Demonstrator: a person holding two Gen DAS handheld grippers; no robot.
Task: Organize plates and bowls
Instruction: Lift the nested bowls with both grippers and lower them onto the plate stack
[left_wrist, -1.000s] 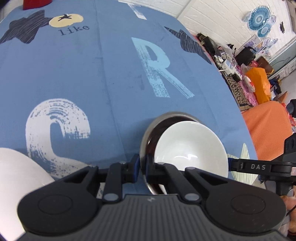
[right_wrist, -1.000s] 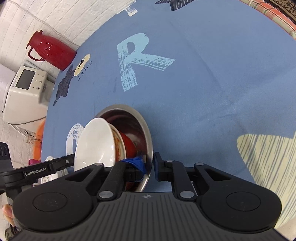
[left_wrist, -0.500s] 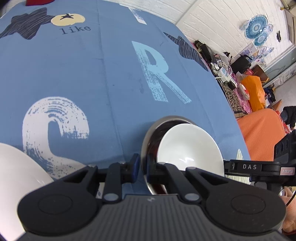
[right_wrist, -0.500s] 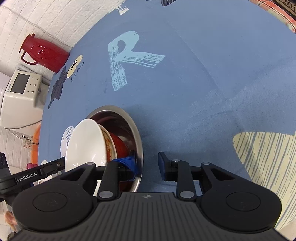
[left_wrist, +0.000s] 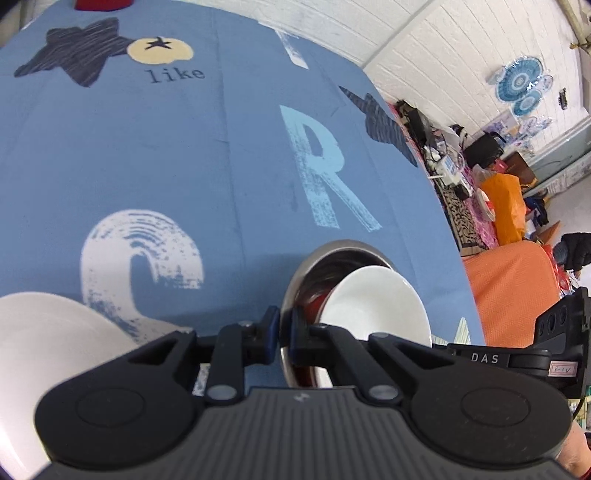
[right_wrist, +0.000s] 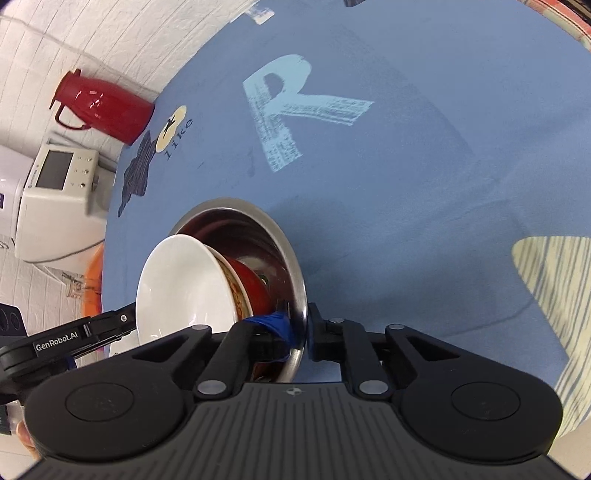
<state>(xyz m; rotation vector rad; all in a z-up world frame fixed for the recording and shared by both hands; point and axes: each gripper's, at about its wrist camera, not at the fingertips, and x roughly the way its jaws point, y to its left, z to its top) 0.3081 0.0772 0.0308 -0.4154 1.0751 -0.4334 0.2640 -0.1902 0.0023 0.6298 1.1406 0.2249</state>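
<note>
A steel bowl (left_wrist: 347, 245) (right_wrist: 258, 218) sits on the blue tablecloth with a red bowl (left_wrist: 317, 299) (right_wrist: 251, 284) nested in it. A white bowl (left_wrist: 376, 306) (right_wrist: 184, 284) rests tilted on top of the red one. My left gripper (left_wrist: 284, 326) is shut on the steel bowl's near-left rim. On the opposite side, my right gripper (right_wrist: 300, 328) is shut on the rim, one blue pad inside the bowl and one outside. Each gripper's body shows at the edge of the other's view.
A large white plate (left_wrist: 55, 332) lies close to the left of the left gripper. A red thermos (right_wrist: 103, 107) stands at the table's far edge, with a white appliance (right_wrist: 55, 192) beyond it. Orange-covered furniture (left_wrist: 509, 288) is off the table's right side.
The right gripper's jaws stood apart around the rim half a second ago and have closed on it again. The left gripper kept its grip on the rim throughout.
</note>
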